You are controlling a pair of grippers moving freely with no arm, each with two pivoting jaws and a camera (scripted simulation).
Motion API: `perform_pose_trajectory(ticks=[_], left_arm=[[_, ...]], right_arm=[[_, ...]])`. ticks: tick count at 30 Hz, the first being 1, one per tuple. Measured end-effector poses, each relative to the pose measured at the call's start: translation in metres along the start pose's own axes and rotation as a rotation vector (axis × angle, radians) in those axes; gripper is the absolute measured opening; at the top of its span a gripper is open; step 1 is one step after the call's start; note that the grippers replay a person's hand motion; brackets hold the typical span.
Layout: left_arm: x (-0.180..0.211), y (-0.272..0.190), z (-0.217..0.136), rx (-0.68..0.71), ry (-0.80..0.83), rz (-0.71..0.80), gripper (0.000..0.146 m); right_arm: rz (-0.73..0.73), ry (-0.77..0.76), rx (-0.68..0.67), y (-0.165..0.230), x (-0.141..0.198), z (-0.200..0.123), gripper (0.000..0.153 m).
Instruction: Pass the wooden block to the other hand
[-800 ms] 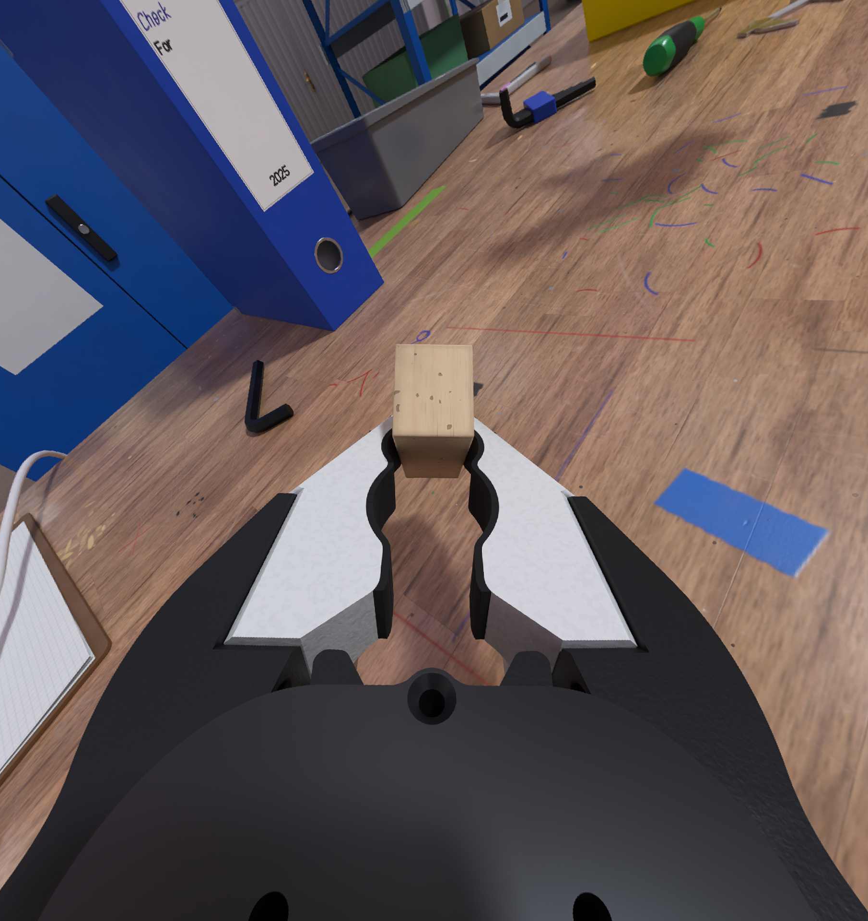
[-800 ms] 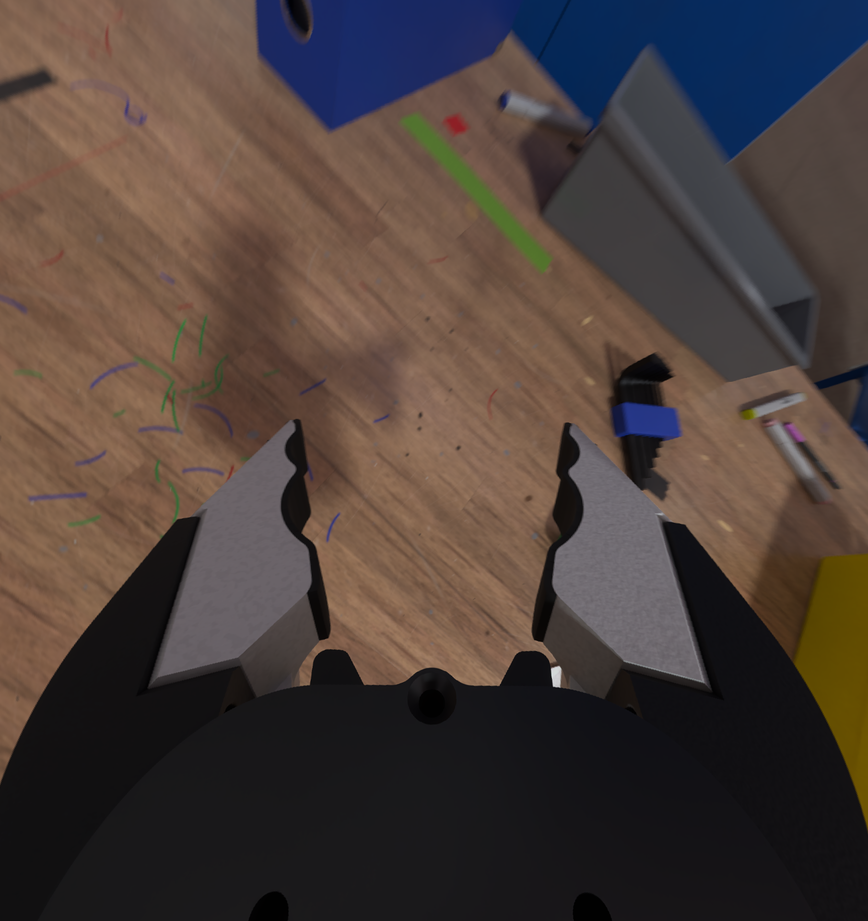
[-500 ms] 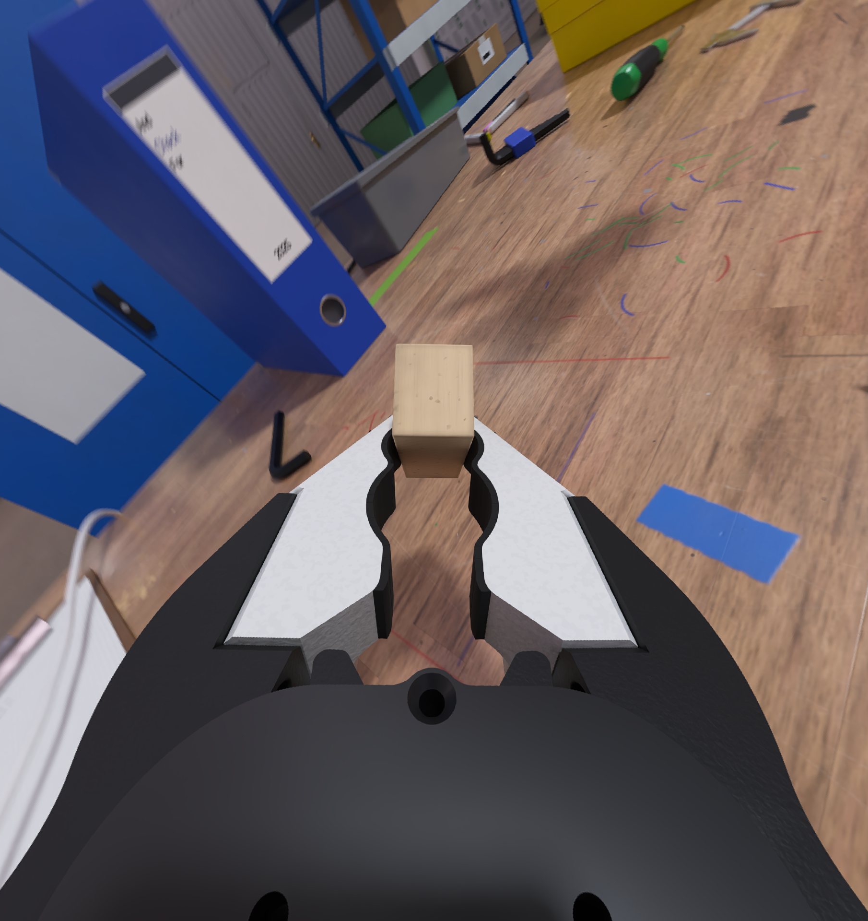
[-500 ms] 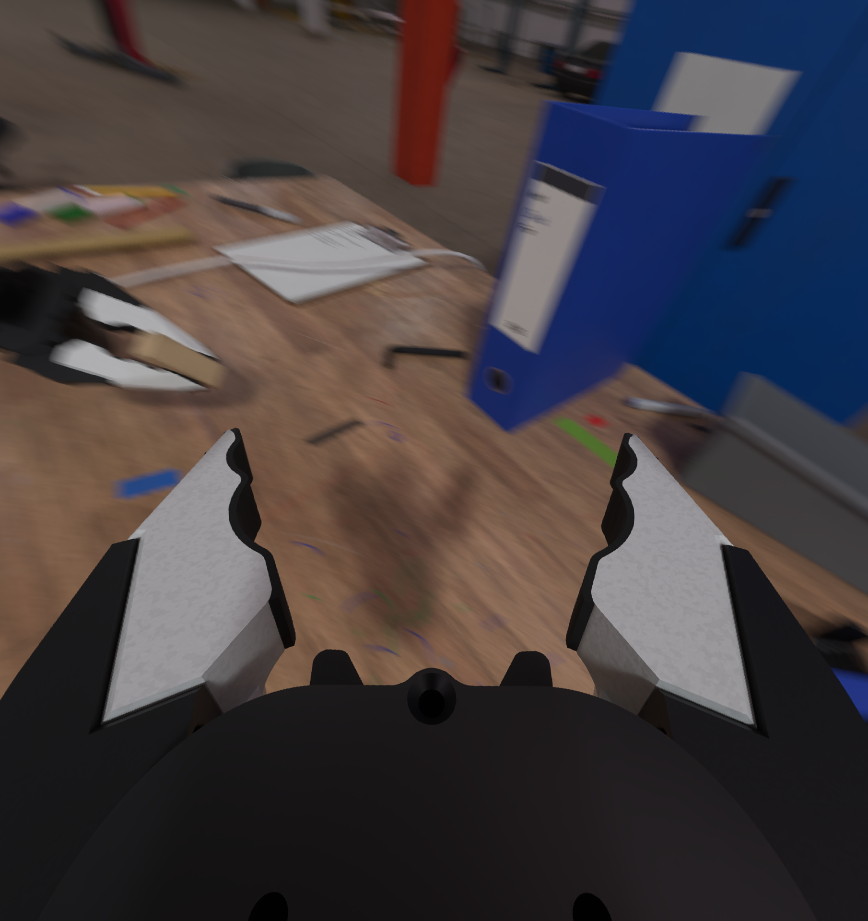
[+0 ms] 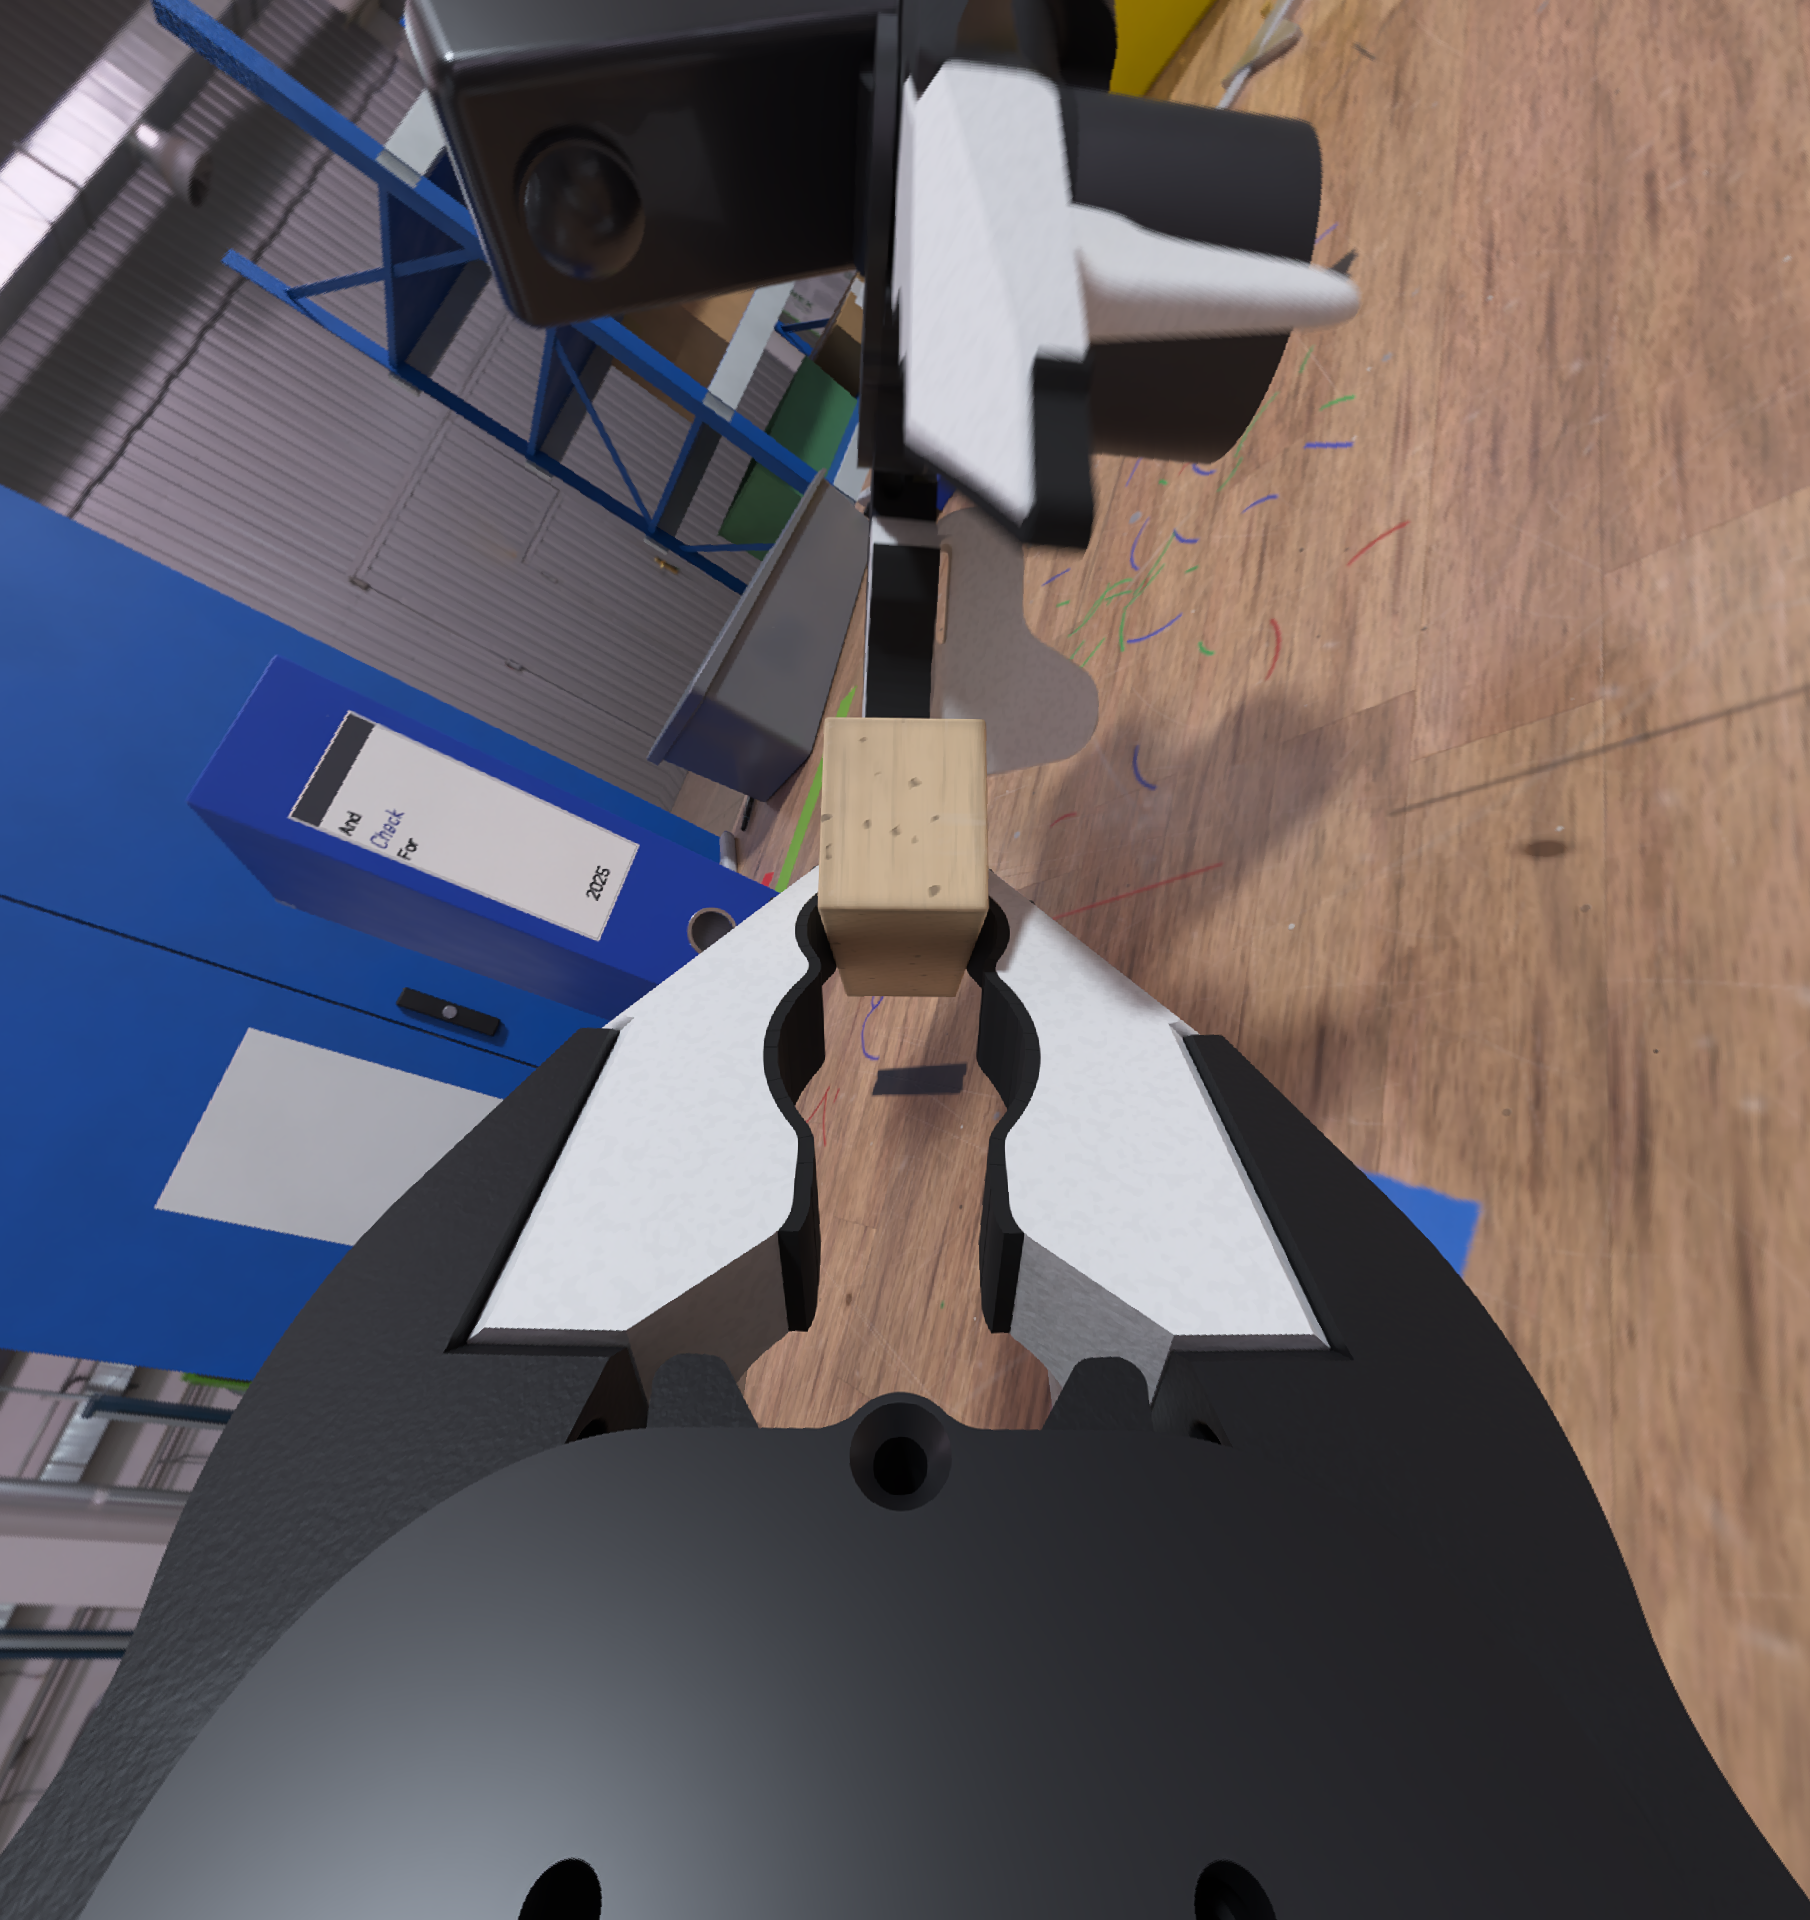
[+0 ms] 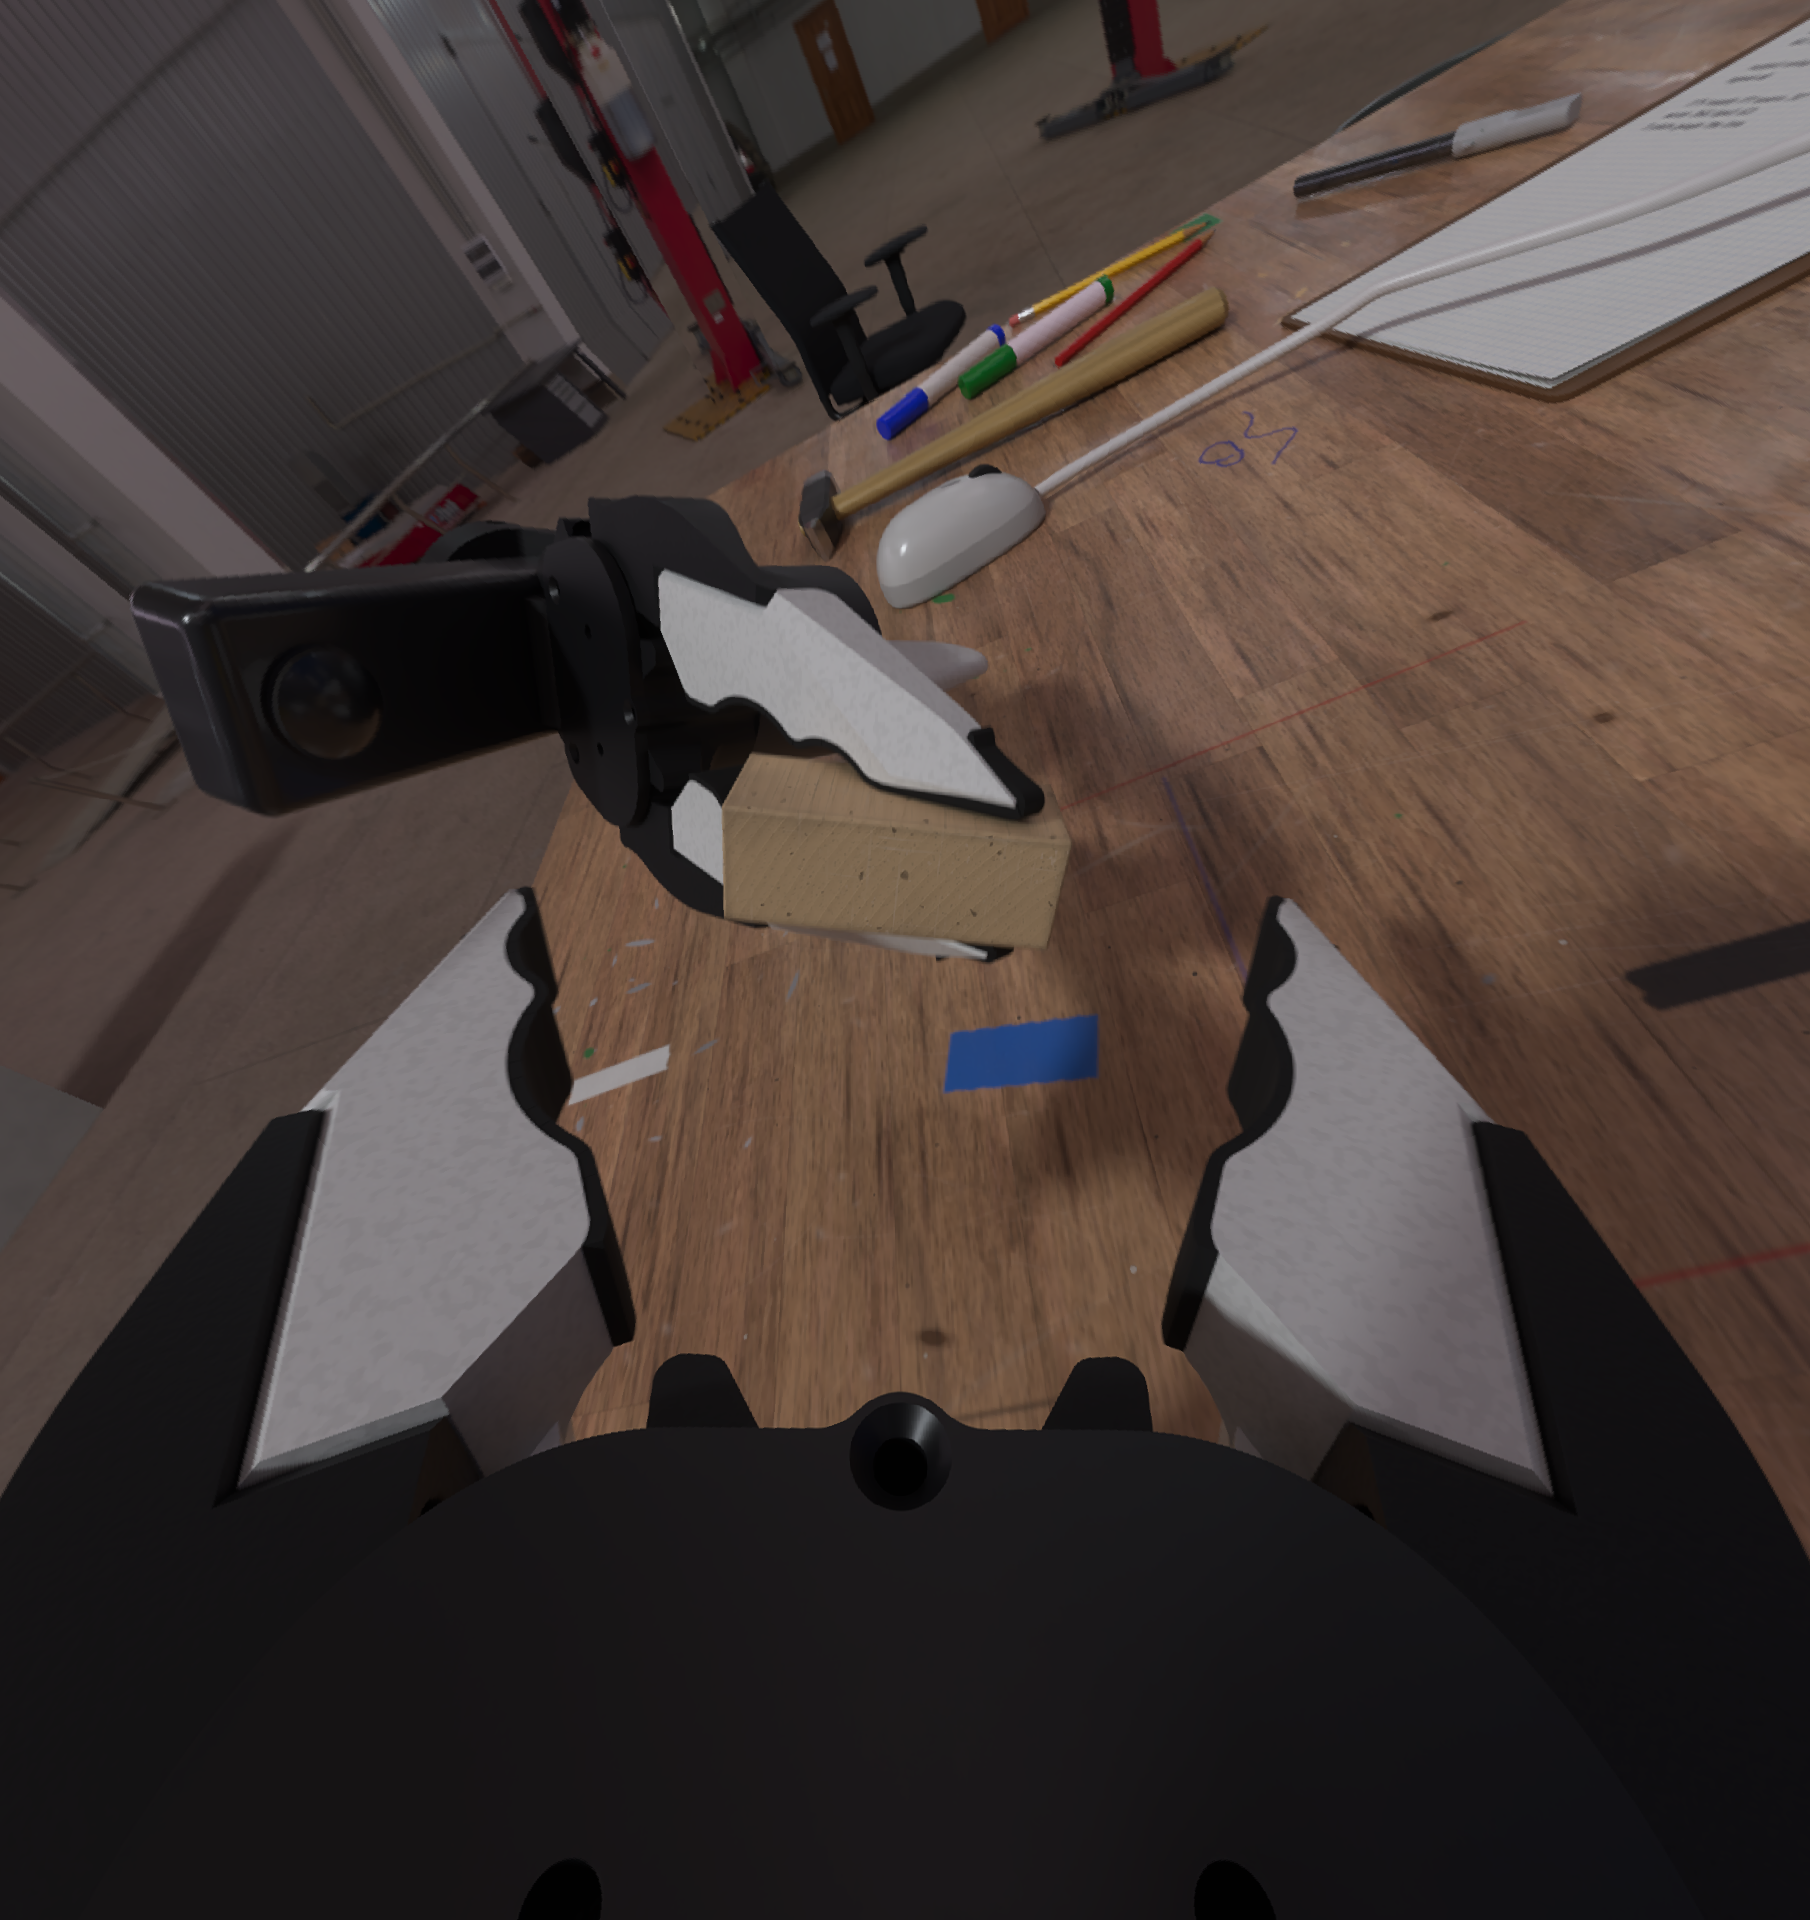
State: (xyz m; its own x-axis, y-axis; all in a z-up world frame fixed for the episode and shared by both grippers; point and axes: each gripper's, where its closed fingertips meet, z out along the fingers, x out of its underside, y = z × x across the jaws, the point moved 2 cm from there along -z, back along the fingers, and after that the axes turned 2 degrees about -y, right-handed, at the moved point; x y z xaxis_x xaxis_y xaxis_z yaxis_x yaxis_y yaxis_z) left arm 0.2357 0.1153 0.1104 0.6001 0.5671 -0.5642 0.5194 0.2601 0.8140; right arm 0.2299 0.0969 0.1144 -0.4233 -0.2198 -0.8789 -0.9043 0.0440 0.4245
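The wooden block is a pale oblong held by one end in my left gripper, which is shut on it above the wooden table. My right gripper shows at the top of the left wrist view, just beyond the block's free end, turned on its side. In the right wrist view my right gripper is open and empty. The block hangs just ahead of its fingertips, crosswise between them. My left gripper clamps the block from above and below.
A blue binder, a blue cabinet and a grey bin stand along one table side. A mouse, a hammer, markers and a clipboard lie beyond. Blue tape lies under the grippers.
My right gripper has swung up from looking down at the table to face the left gripper, close to the block, its jaws wider. My left gripper has risen and tilted, still holding the block.
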Motion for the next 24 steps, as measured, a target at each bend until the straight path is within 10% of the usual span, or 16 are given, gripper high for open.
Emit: perform_pose_trajectory(ticks=[15, 20, 24], left_arm=[[0.006, -0.013, 0.011, 0.056, 0.023, -0.018, 0.025], [0.025, 0.011, 0.013, -0.066, 0.08, -0.273, 0.135], [0.047, 0.028, 0.006, -0.127, 0.084, -0.441, 0.143]], right_arm=[[0.036, 0.034, 0.003, -0.009, 0.015, 0.009, 0.07], [-0.07, 0.011, 0.121, -0.027, -0.001, -0.01, 0.07], [-0.307, -0.052, 0.336, -0.044, -0.057, -0.068, 0.07]])
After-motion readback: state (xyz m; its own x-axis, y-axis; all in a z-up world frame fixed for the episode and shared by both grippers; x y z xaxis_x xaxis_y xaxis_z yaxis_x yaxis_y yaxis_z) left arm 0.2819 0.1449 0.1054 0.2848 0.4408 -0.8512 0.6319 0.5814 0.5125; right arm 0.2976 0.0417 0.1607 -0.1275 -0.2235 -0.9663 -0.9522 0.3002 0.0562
